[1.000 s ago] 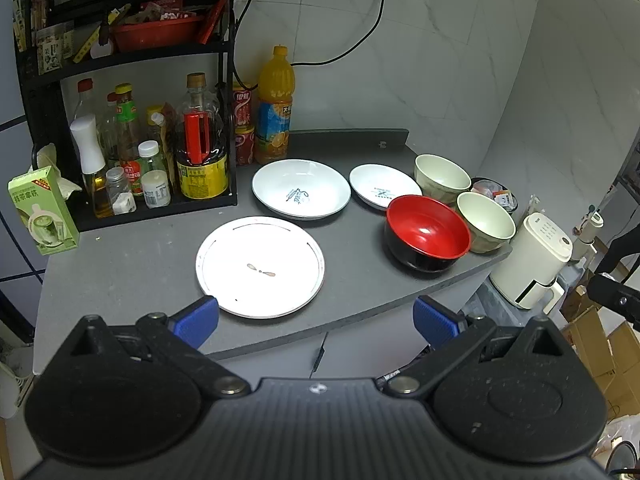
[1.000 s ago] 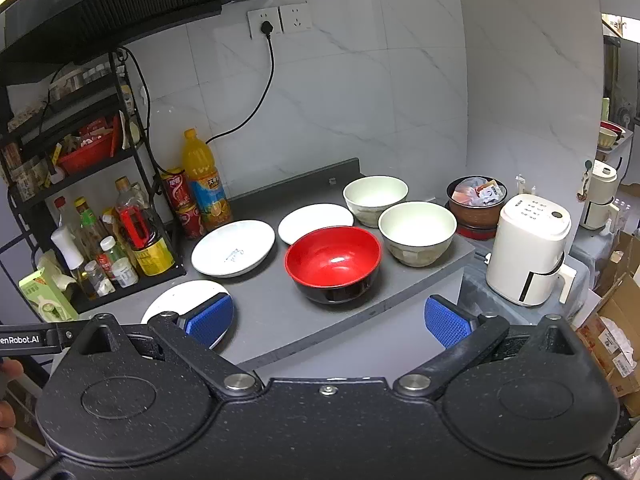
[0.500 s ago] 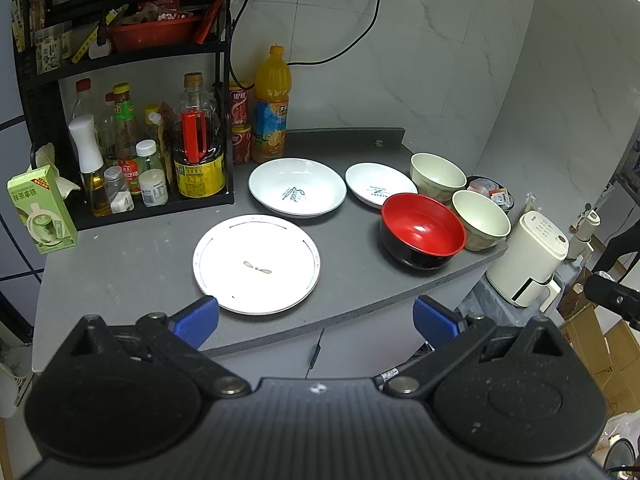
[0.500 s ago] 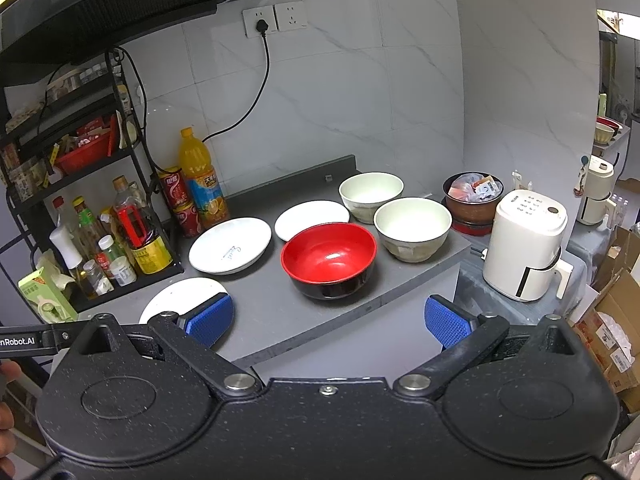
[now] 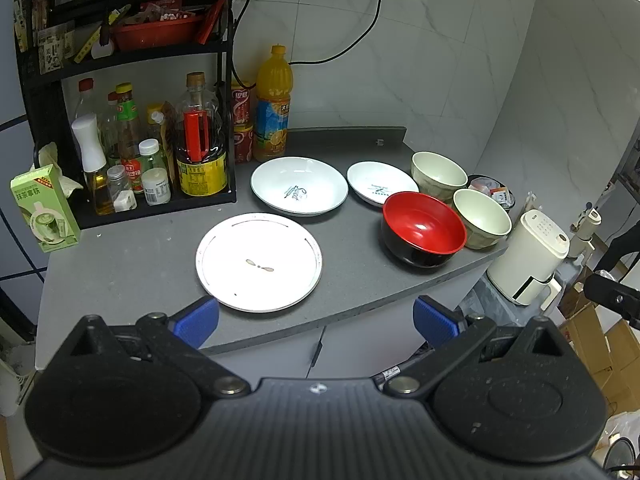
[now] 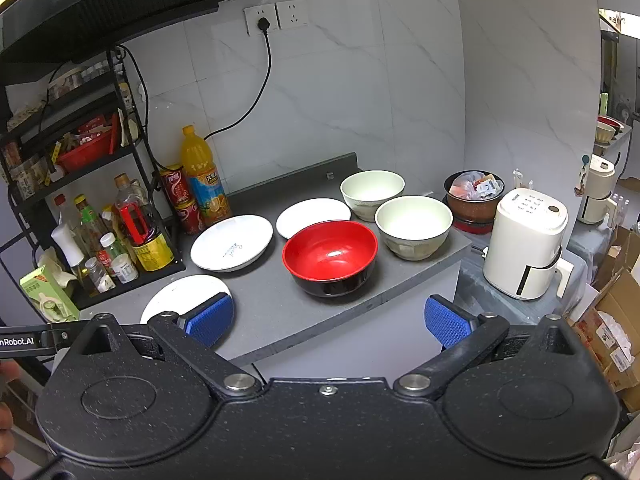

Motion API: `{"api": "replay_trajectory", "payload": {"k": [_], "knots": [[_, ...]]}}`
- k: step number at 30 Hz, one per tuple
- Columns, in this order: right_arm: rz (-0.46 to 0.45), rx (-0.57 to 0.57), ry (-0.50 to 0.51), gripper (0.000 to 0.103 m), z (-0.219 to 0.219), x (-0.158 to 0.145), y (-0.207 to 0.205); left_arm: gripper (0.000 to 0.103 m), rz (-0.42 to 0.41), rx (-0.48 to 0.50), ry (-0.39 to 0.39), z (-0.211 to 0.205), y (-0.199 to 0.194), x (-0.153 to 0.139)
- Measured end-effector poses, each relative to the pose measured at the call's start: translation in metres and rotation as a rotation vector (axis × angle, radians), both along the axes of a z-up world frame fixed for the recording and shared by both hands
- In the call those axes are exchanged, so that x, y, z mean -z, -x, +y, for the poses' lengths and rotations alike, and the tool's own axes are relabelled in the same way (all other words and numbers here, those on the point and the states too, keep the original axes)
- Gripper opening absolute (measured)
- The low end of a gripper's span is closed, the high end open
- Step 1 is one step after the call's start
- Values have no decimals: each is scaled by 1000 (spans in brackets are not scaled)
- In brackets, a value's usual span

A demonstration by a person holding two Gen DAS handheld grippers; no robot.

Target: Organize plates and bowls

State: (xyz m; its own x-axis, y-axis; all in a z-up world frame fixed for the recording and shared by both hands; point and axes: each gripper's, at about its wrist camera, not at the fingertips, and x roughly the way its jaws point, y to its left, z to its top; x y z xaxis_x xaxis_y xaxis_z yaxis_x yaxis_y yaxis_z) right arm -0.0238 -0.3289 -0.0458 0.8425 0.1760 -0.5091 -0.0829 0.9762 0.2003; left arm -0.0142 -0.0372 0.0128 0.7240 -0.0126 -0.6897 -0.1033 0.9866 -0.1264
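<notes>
White flat plate (image 6: pixel 180 294) half hidden behind right gripper (image 6: pixel 328 320) pad

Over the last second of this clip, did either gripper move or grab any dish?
Both views drift slightly, nothing more. The left gripper and right gripper remain open and empty, short of the counter. The flat plate, red bowl and other dishes have not moved.
</notes>
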Motion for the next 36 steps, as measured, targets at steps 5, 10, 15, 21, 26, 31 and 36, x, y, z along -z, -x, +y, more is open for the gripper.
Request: {"api": "replay_trajectory", "payload": {"k": [5, 10, 15, 21, 26, 31, 36], "knots": [[2, 0, 2, 103, 0, 0, -1, 102, 5, 0, 2, 0, -2, -2], [9, 5, 5, 103, 0, -1, -5, 102, 13, 2, 6, -1, -10, -4], [17, 8, 7, 103, 2, 0, -16, 102, 17, 13, 9, 0, -23, -3], [25, 17, 16, 103, 6, -2, -39, 102, 17, 23, 21, 6, -49, -1], [35, 25, 21, 103, 11, 0, -62, 102, 15, 45, 20, 9, -76, 2], [51, 37, 18, 103, 16, 2, -86, 102, -1, 86, 33, 8, -105, 3], [60, 57, 19, 103, 19, 3, -109, 102, 6, 98, 43, 10, -137, 7]]}}
